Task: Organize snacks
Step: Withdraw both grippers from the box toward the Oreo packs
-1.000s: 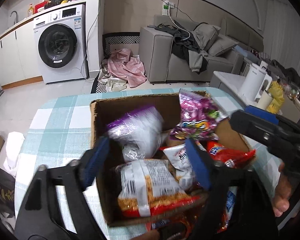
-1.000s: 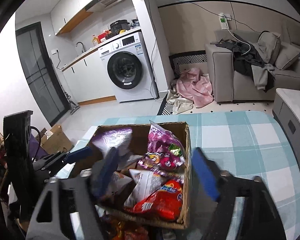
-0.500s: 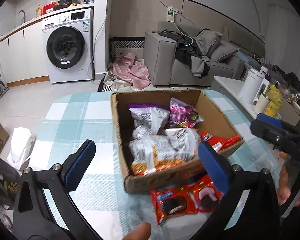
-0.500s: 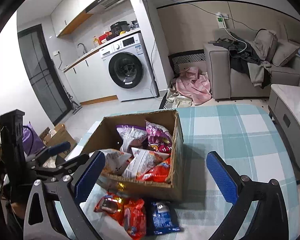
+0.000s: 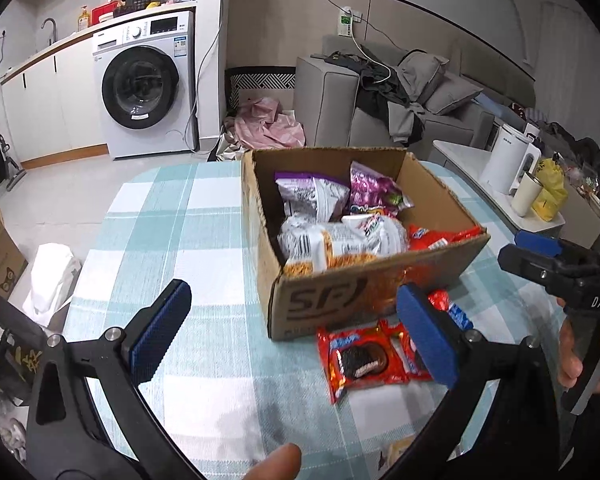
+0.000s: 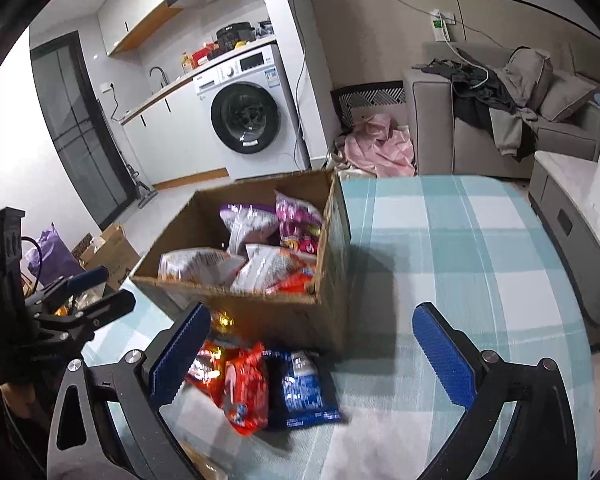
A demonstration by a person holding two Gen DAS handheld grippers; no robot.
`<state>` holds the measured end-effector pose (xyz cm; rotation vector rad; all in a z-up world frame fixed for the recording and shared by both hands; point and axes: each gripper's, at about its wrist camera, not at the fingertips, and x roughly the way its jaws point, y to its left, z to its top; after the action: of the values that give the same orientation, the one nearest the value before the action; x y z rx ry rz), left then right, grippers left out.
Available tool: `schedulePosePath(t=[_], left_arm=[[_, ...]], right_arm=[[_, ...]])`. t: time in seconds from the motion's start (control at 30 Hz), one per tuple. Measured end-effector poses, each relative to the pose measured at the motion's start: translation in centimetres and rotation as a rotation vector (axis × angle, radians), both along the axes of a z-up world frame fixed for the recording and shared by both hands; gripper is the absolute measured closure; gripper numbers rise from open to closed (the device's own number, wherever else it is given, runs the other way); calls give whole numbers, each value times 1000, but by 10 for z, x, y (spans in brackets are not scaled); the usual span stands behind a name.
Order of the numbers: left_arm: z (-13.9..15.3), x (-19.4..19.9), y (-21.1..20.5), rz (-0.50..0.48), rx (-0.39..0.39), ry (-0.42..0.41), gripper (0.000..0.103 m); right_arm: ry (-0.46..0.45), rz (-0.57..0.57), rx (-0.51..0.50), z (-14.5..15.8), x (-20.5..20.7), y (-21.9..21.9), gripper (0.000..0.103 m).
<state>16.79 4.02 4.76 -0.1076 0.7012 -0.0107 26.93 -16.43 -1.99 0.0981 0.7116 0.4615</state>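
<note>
- Left wrist view: left gripper (image 5: 292, 332) spread wide, empty; red cookie pack (image 5: 358, 360) lower centre between jaws, long axis across frame.
- Right gripper (image 6: 320, 352) released, empty; blue pack (image 6: 306, 392) nearer its left jaw, box (image 6: 260, 312) behind.

Box (image 5: 340, 300): brown cardboard, rough, dull. Snack bags (image 5: 358, 360): shiny plastic, crinkly. Tabletop (image 5: 204, 360): woven checked cloth. Fingers (image 5: 160, 328): bumpy blue rubber pads.

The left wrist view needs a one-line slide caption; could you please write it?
Open left hand-held gripper hovers before a cardboard box of snack bags, red cookie packets lying outside on the checked tablecloth.
</note>
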Motion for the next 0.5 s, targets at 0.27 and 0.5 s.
schedulePosePath(t=[0.27, 0.5], left_arm=[[-19, -10, -6, -7, 7, 41, 1], [-39, -10, -13, -14, 8, 74, 1]], right_arm=[[45, -1, -19, -24, -6, -4, 0], [88, 6, -56, -45, -7, -4, 0]])
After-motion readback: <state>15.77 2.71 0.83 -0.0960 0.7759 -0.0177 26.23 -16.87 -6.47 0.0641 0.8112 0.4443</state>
